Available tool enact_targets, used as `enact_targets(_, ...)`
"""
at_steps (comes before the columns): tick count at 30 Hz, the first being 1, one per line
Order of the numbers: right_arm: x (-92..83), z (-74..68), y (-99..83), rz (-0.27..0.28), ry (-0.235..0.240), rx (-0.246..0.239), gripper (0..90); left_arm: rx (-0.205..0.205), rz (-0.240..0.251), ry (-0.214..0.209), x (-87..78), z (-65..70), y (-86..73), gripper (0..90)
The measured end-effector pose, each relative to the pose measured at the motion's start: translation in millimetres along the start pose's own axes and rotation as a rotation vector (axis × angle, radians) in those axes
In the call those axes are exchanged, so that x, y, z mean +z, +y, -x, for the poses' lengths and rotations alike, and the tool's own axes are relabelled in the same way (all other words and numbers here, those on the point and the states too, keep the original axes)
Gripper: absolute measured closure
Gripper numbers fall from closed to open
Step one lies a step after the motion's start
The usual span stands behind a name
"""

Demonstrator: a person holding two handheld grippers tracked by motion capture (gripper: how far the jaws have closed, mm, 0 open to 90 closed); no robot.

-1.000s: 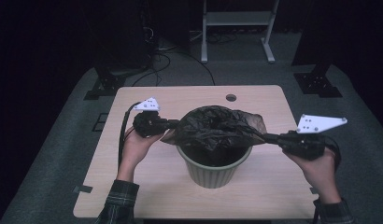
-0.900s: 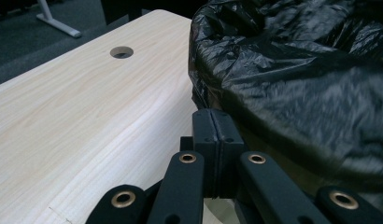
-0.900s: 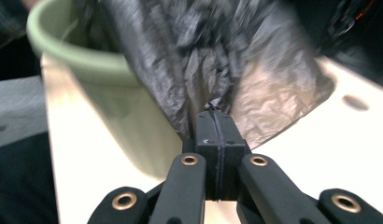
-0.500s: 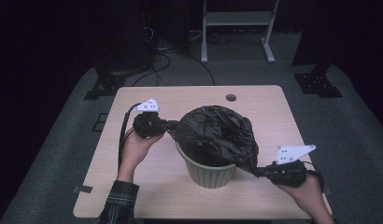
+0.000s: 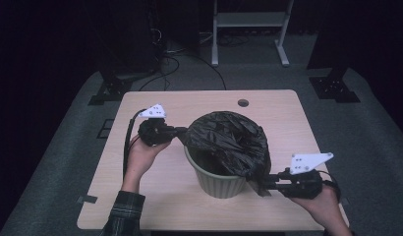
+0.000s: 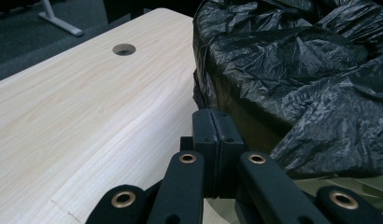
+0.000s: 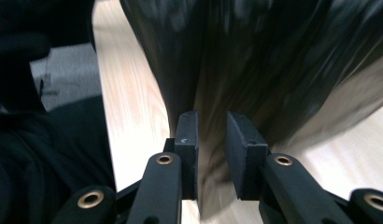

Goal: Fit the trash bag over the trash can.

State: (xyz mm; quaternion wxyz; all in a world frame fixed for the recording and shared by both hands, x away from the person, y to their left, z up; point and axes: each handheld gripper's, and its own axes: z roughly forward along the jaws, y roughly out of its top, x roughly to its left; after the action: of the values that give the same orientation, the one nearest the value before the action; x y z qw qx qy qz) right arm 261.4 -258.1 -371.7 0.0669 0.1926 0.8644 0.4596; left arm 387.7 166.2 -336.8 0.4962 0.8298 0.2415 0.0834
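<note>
A green ribbed bin (image 5: 219, 183) stands mid-table with a crinkled black bag (image 5: 229, 142) over its mouth. My left gripper (image 5: 182, 132) lies against the bin's left rim. In the left gripper view its jaws (image 6: 212, 126) are pressed together on the bag's edge (image 6: 297, 70). My right gripper (image 5: 256, 186) sits low at the bin's near right side, where the bag hangs down the wall. Its jaws (image 7: 213, 135) have just been opening. There is a gap between the pads, and blurred bag film (image 7: 273, 56) hangs in it.
The pale wooden table (image 5: 268, 105) has a cable hole (image 5: 243, 103) at the back. A bit of tape (image 5: 86, 199) marks its near left edge. Dark carpet, a white frame (image 5: 248, 19) and black stand feet (image 5: 334, 88) lie beyond.
My right hand came down and nearer, drawing the bag over the bin's right rim and down its side. Its jaws have parted. The left hand stayed put.
</note>
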Motion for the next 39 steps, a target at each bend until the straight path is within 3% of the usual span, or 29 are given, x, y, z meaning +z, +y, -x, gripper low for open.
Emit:
enact_targets(6, -31.2, -6.7, 23.6, 0.13, -0.023, -0.004, 72.7, 0.008, 0.0, 0.001, -1.0, 1.3, 1.9, 89.6)
enact_targets(8, -36.9, -9.6, 33.0, 0.18, -0.015, -0.006, 70.4, 0.007, 0.0, 0.001, -1.3, 1.2, 2.1, 89.6)
enact_targets(11, -37.8, -12.4, 47.1, 0.206, -0.004, -0.005, 67.1, 0.005, 0.0, 0.001, -1.5, 1.2, 1.7, 89.5)
enact_targets(19, -15.6, -11.1, 66.0, 0.189, 0.009, 0.002, 63.1, 0.008, -0.002, -0.001, -3.5, 1.8, 1.1, 89.5)
enact_targets(24, -5.4, -9.1, 67.5, 0.174, 0.045, -0.02, 86.5, 0.006, -0.001, -0.002, -5.0, 2.3, -0.6, 89.5)
enact_targets(25, -4.7, -11.3, 67.6, 0.18, 0.05, -0.042, 89.6, 0.006, 0.0, -0.002, -5.3, 2.3, -1.3, 89.5)
enact_targets(32, 4.5, -30.5, 71.2, 0.21, 0.112, -0.094, 90.0, 0.001, -0.008, -0.002, -3.9, 0.7, -5.9, 89.5)
enact_targets(39, 32.3, -52.9, 75.1, 0.167, 0.168, -0.145, 90.0, -0.007, -0.008, 0.011, -5.9, -1.7, -6.9, 89.6)
